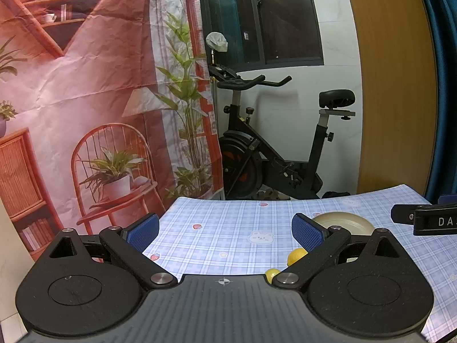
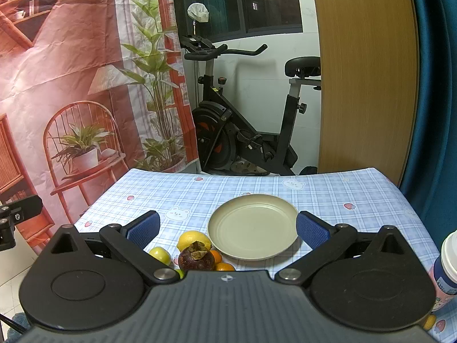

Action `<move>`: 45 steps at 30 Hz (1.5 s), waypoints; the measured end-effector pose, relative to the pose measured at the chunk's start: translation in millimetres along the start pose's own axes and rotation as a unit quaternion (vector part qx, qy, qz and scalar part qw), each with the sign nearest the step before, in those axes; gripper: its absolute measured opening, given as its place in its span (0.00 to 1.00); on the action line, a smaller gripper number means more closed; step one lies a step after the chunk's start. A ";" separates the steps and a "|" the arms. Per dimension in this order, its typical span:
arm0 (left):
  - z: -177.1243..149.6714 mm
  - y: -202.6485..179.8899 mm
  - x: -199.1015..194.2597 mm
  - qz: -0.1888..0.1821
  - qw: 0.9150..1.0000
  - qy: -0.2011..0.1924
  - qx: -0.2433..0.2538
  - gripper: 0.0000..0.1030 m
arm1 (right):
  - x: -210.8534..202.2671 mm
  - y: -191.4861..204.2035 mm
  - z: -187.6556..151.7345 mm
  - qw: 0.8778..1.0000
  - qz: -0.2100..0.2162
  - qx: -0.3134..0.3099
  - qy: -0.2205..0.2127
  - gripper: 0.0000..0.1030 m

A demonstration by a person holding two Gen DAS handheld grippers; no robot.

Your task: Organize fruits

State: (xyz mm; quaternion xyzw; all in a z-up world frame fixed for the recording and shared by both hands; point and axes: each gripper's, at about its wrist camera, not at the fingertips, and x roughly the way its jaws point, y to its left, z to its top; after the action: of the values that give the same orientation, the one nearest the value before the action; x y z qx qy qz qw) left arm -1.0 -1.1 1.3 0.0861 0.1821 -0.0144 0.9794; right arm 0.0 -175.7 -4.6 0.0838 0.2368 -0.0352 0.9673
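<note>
In the right wrist view a pale empty plate sits on the checked tablecloth. Left of it lies a cluster of fruit: a yellow lemon, a dark purple mangosteen, a small green fruit and two orange ones. My right gripper hovers open above them with nothing between its blue pads. My left gripper is open too, over bare cloth. The lemon, a green fruit and the plate show past its right finger.
The table's far edge lies just beyond the plate. Behind it stand an exercise bike, a printed backdrop and a wooden panel. A white-capped bottle stands at the near right. The right gripper's body shows at the left view's right edge.
</note>
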 end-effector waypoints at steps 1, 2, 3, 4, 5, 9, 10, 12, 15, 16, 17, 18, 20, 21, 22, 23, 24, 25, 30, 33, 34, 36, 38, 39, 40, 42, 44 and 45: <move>-0.1 -0.1 0.4 0.000 1.000 0.000 0.000 0.97 | -0.2 0.0 -0.1 1.000 0.000 0.001 0.001 1.00; -0.1 -0.2 0.4 0.000 1.000 0.000 0.000 0.97 | -0.4 0.1 0.0 1.000 0.000 0.001 0.001 1.00; -0.2 -0.4 0.4 0.000 1.000 0.000 0.001 0.97 | -0.6 0.2 0.0 1.000 0.000 0.001 0.001 1.00; -0.2 -0.3 0.4 0.000 1.000 0.000 0.000 0.97 | 0.0 -0.1 -0.3 1.000 0.000 0.001 0.001 1.00; -0.2 -0.4 0.4 0.000 1.000 0.000 0.001 0.97 | 0.2 -0.3 -0.6 1.000 0.000 0.001 0.001 1.00; -0.6 -0.7 0.3 0.000 1.000 0.000 0.001 0.97 | 0.3 -0.1 -0.4 1.000 0.000 0.001 0.000 1.00; -0.7 -0.9 0.3 0.000 1.000 0.000 0.001 0.97 | 0.3 -0.1 -0.4 1.000 0.001 0.001 0.000 1.00; -0.8 -0.9 0.3 0.000 1.000 0.000 0.001 0.97 | 1.2 -0.1 -0.7 1.000 0.001 0.001 0.000 1.00; -1.0 -0.9 0.3 -0.001 1.000 0.000 0.001 0.97 | 1.2 0.0 -0.9 1.000 0.000 0.001 0.000 1.00; -1.1 -1.2 0.3 0.000 1.000 0.000 0.001 0.97 | 1.3 -0.1 -0.8 1.000 0.000 0.001 0.000 1.00; -1.2 -1.2 0.3 -0.001 1.000 0.000 0.001 0.97 | 1.6 0.1 -0.9 1.000 0.000 0.001 0.000 1.00; -1.2 -1.1 0.3 -0.001 1.000 0.000 0.001 0.97 | 1.1 -0.2 -0.9 1.000 0.001 0.001 0.000 1.00; -1.3 -1.4 0.2 -0.001 1.000 0.000 0.001 0.97 | 1.2 -0.4 -0.9 1.000 0.001 0.001 0.000 1.00; -1.3 -1.5 0.3 -0.001 1.000 0.000 0.001 0.97 | 1.1 -0.4 -1.0 1.000 0.001 0.002 0.000 1.00; -1.2 -1.4 0.3 -0.001 1.000 0.000 0.001 0.97 | 1.2 -0.5 -0.9 1.000 0.001 0.002 0.000 1.00; -1.1 -1.5 0.3 -0.001 1.000 0.000 0.001 0.97 | 1.2 -0.5 -0.9 1.000 0.001 0.002 0.001 1.00; -1.2 -1.6 0.3 -0.001 1.000 0.000 0.001 0.97 | 1.7 -0.5 -0.8 1.000 0.001 0.002 0.001 1.00; -1.2 -1.6 0.4 -0.001 1.000 0.000 0.001 0.97 | 1.2 -0.3 -0.9 1.000 0.001 0.002 0.001 1.00; -1.6 -2.0 0.4 0.000 1.000 0.000 0.001 0.97 | 1.2 -0.4 -1.1 1.000 0.001 0.002 0.001 1.00; -1.4 -1.8 0.4 0.000 1.000 0.000 0.001 0.97 | 1.1 -0.4 -1.0 1.000 0.001 0.002 0.001 1.00; -1.5 -1.9 0.4 0.000 1.000 0.000 0.001 0.97 | 1.1 -0.5 -1.1 1.000 0.001 0.003 0.001 1.00; -1.6 -2.0 0.4 0.000 1.000 0.000 0.001 0.97 | 1.5 -0.4 -1.1 1.000 0.001 0.002 0.001 1.00; -1.6 -1.9 0.3 0.000 1.000 0.000 0.001 0.97 | 1.3 -0.4 -1.1 1.000 0.001 0.003 0.001 1.00; -1.4 -1.7 0.3 0.000 1.000 0.000 0.001 0.97 | 0.9 -0.4 -1.0 1.000 0.001 0.003 0.001 1.00; -1.4 -1.6 0.4 0.000 1.000 0.000 0.001 0.97 | 1.0 -0.4 -0.9 1.000 0.001 0.003 0.001 1.00; -1.5 -2.3 1.0 0.000 1.000 0.001 0.000 0.97 | 1.7 -0.5 -0.6 1.000 0.001 0.004 0.002 1.00; -3.2 -3.6 1.5 -0.001 1.000 0.002 0.000 0.97 | 0.3 0.8 0.2 1.000 0.001 0.003 0.002 1.00; -4.0 -4.1 1.3 -0.002 1.000 0.002 0.000 0.97 | 1.0 -0.5 -2.7 1.000 0.001 0.004 0.002 1.00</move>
State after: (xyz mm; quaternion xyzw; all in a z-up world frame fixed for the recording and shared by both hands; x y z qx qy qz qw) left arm -1.5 -4.5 -3.5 0.0856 0.1840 -0.0159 0.9791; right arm -0.4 -175.7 -7.5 0.0875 0.2388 -0.0354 0.9665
